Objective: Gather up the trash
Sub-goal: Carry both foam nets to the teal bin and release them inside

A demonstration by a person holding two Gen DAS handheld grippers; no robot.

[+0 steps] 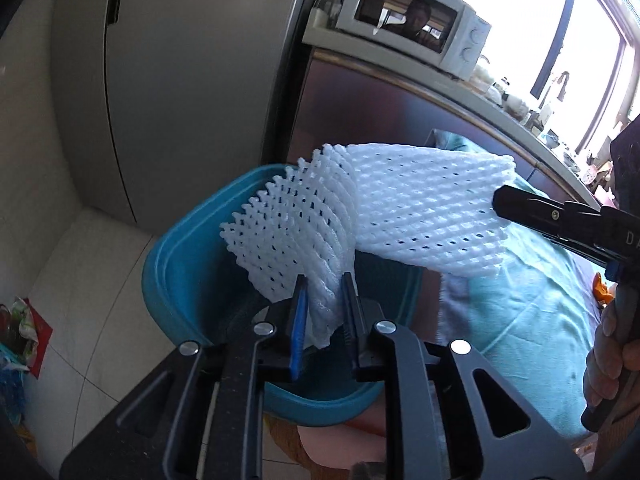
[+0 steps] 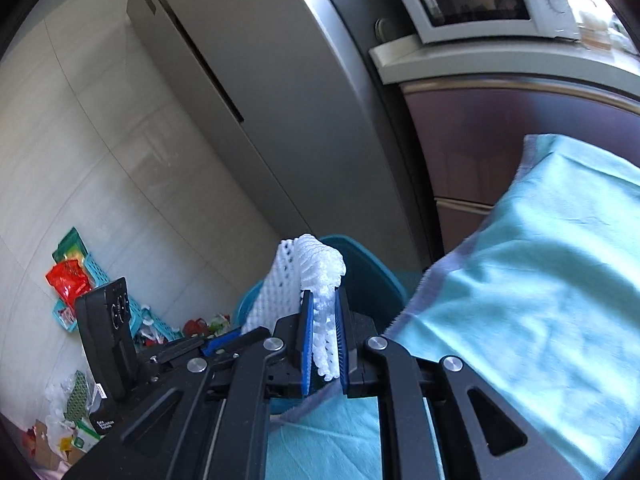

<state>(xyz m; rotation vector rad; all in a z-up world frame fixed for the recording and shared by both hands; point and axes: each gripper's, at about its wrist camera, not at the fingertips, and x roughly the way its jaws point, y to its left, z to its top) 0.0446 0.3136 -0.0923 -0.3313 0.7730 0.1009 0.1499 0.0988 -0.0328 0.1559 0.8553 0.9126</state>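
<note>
A white foam mesh sleeve point(image 1: 400, 216) is held above a teal plastic bin point(image 1: 180, 264). My left gripper point(image 1: 326, 284) is shut on the sleeve's lower left end, over the bin's opening. My right gripper point(image 1: 498, 200) comes in from the right and pinches the sleeve's other end. In the right wrist view my right gripper point(image 2: 322, 300) is shut on the bunched white mesh point(image 2: 320, 268), with the bin's rim point(image 2: 360, 252) just beyond it and the left gripper's body point(image 2: 108, 340) to the left.
A table with a teal cloth point(image 2: 540, 280) lies to the right of the bin. A grey refrigerator point(image 1: 180, 80) stands behind, a microwave point(image 1: 416, 24) on a counter to its right. Bags, baskets and litter point(image 2: 80, 280) lie on the tiled floor at left.
</note>
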